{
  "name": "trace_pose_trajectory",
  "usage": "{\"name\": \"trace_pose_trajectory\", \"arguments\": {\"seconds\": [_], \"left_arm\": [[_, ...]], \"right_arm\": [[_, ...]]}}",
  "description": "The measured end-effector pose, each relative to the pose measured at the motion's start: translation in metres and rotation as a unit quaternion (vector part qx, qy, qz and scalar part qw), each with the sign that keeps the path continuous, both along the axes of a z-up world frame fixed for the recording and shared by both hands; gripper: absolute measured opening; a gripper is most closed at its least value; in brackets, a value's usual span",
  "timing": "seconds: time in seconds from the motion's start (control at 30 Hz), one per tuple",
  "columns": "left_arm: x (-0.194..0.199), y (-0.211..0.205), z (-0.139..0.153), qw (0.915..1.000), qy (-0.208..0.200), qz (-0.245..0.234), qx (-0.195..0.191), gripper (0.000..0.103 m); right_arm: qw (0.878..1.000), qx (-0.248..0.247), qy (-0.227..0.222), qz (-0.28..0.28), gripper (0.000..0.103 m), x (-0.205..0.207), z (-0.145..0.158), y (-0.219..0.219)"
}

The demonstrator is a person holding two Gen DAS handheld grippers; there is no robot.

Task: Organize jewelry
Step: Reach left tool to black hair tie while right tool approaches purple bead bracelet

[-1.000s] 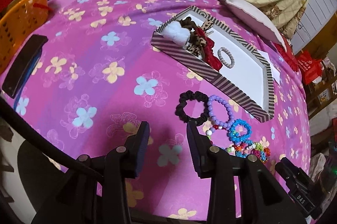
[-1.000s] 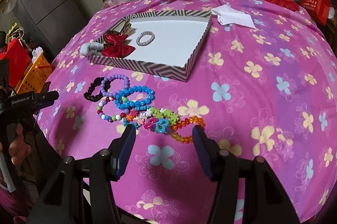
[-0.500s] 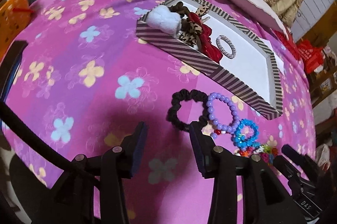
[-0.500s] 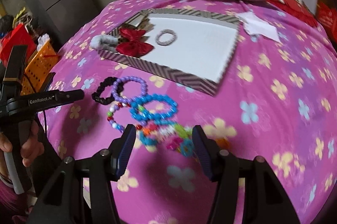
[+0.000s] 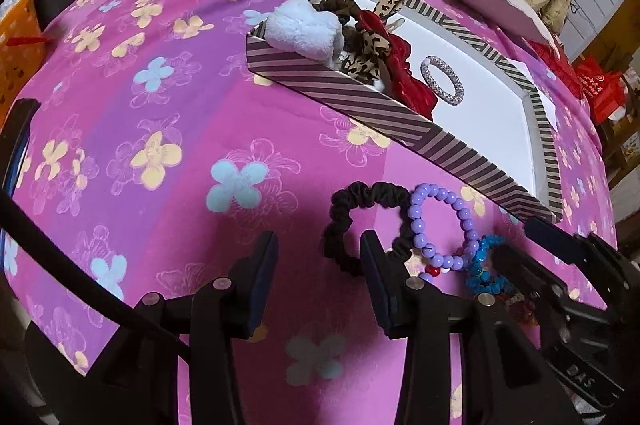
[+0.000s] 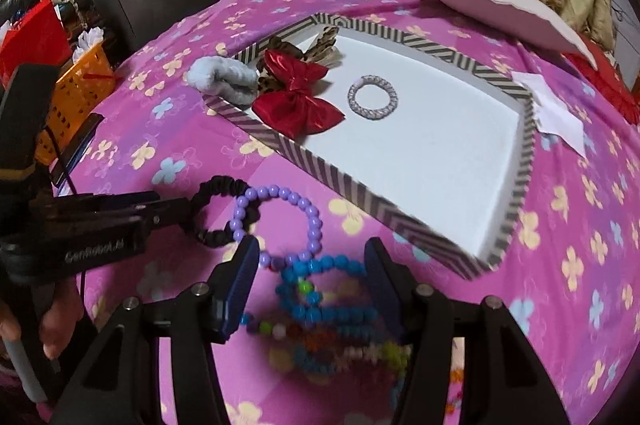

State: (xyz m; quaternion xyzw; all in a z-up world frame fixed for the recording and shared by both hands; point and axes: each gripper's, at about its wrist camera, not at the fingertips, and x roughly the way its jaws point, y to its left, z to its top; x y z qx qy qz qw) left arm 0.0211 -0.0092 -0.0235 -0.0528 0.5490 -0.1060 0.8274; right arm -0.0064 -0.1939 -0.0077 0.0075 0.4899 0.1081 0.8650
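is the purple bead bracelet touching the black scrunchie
Touching. In the right wrist view the purple bracelet overlaps the black scrunchie, its beads lying across the scrunchie's right side; the left wrist view shows the same overlap.

Bracelets [image 6: 280, 225] before tray [image 6: 360, 189]

One striped tray [image 6: 520, 161], one silver ring bracelet [image 6: 373, 98], one red bow [image 6: 300, 97], one black scrunchie [image 5: 360, 221], one purple bead bracelet [image 5: 444, 225]
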Motion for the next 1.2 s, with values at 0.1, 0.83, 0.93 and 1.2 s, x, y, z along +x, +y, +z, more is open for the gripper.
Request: {"name": "trace_pose_trajectory", "arguments": {"seconds": [0.1,0.83,0.93,1.2], "left_arm": [[0.001,-0.004,-0.003,1.0,0.003,-0.006,0.006,0.064],[0.004,-0.013,-0.011,0.9987,-0.02,-0.008,0.045,0.052],[0.006,-0.007,-0.011,0.9992,-0.021,0.001,0.035,0.037],[0.007,0.019,-0.004,0.9997,-0.001,0.025,-0.003,0.027]], "right_arm": [[1.0,-0.012,0.006,0.012,0.045,0.009,-0.006,0.007],[0.992,-0.091,0.02,0.082,0.016,0.038,-0.032,0.04],[0.991,-0.098,0.016,0.09,0.009,0.038,-0.033,0.044],[0.991,-0.095,-0.001,0.092,0.009,0.032,-0.018,0.05]]}}
